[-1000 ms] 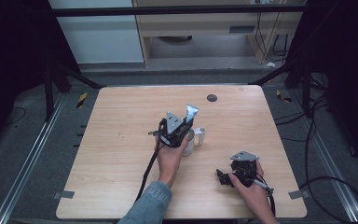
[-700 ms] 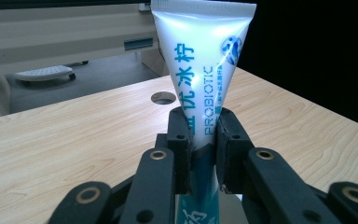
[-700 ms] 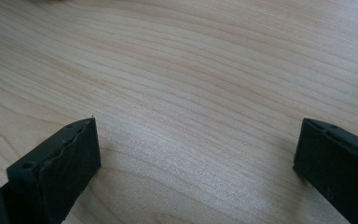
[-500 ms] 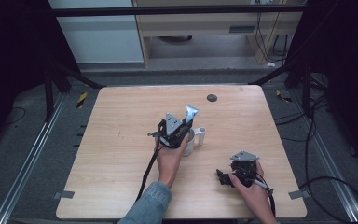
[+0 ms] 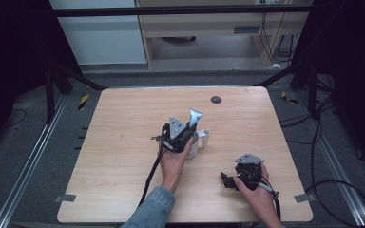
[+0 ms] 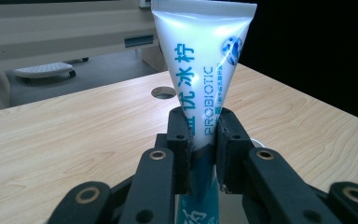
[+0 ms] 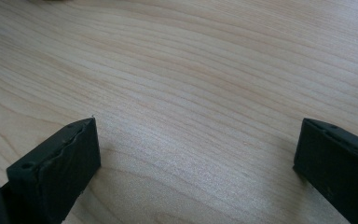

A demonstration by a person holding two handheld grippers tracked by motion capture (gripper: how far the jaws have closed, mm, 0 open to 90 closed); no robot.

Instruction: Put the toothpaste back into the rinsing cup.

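High view: a light wooden table fills the middle of the frame, with a small dark round hole near its upper edge, right of centre. Just below the centre of the frame, the left hand-held gripper is gripped by the person's left hand, whose denim sleeve enters from the bottom edge; a black cable trails from it toward the lower edge. Its jaws are pressed onto a white tube, which stands upright with its flat crimped end uppermost, directly over a white cup whose handle points to the right. Whether the lower end of the tube touches the cup cannot be told. Left gripper view: the tube, printed with blue lettering including the word PROBIOTIC, rises through the centre of the frame and widens toward the top; the two black jaws pinch it on either side in the lower half, and the hole lies behind it, left of centre. High view, lower right: the right hand-held gripper lies low over the table in the right hand, well apart from the cup. Right gripper view: its two black jaws stand spread at the lower left and lower right corners, with bare wood grain between them.
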